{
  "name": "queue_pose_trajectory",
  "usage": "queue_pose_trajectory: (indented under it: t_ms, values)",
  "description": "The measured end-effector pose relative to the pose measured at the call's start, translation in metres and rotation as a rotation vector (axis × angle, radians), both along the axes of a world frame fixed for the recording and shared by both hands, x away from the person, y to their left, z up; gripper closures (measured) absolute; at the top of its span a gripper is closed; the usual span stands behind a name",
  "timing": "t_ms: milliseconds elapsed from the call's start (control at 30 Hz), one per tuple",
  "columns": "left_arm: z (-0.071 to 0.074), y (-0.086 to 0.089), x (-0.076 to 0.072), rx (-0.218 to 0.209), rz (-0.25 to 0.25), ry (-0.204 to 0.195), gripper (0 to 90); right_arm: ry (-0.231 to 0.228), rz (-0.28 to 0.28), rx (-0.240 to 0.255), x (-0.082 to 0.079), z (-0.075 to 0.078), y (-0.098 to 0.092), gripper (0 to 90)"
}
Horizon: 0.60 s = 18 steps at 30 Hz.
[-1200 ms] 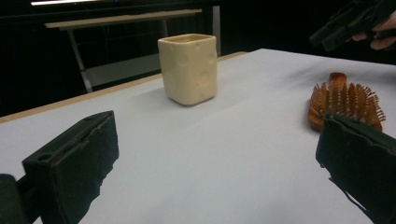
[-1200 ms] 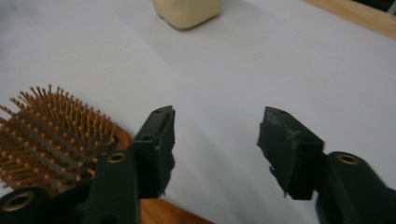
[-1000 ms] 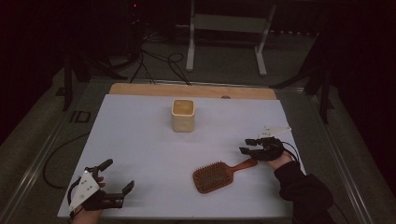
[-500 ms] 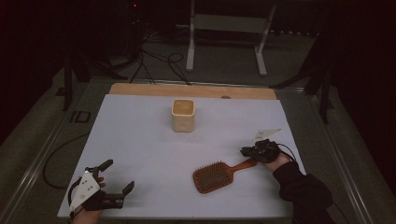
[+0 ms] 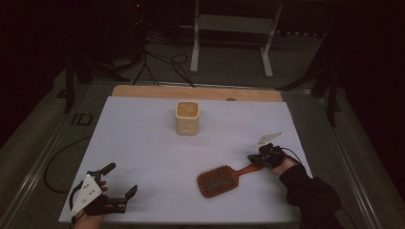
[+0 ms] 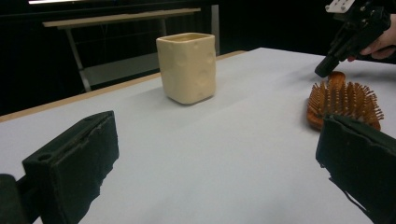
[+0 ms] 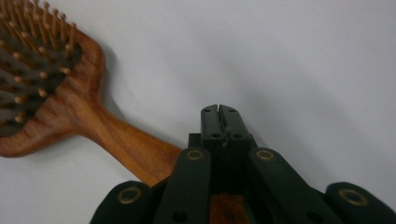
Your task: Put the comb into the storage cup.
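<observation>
Nearby, cream cup (image 5: 187, 118) well beyond hairbrush (image 5: 220, 180), right gripper (image 5: 255, 158) clamped on its handle, left gripper (image 5: 117, 183) wide apart.

The hairbrush (image 7: 70, 116) at the left of the right gripper view is reddish polished wood with wooden pins, the cream cup (image 6: 187, 66) looks glazed and dimpled, the table (image 5: 143, 143) cover matt white.

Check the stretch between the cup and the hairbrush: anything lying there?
Nothing. In the high view, only bare white table lies between the cream cup and the wooden hairbrush; the left gripper view agrees.
</observation>
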<state>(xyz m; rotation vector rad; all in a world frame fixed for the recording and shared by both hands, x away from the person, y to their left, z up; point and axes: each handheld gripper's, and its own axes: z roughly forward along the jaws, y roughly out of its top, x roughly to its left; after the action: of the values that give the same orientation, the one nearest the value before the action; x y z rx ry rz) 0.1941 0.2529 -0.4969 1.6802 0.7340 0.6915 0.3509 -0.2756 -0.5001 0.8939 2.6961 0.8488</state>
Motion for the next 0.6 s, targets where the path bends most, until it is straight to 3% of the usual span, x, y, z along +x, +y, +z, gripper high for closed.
queue_pose_trajectory:
  t_ms: [300,600]
  values:
    - [0.0,0.0,0.0,-0.004,0.001,-0.002,0.0,0.011,0.012,-0.018,-0.007,-0.002,-0.003,90.0]
    - [0.0,0.0,0.0,-0.003,0.0,-0.004,0.0,0.023,0.012,-0.003,-0.023,-0.005,-0.009,90.0]
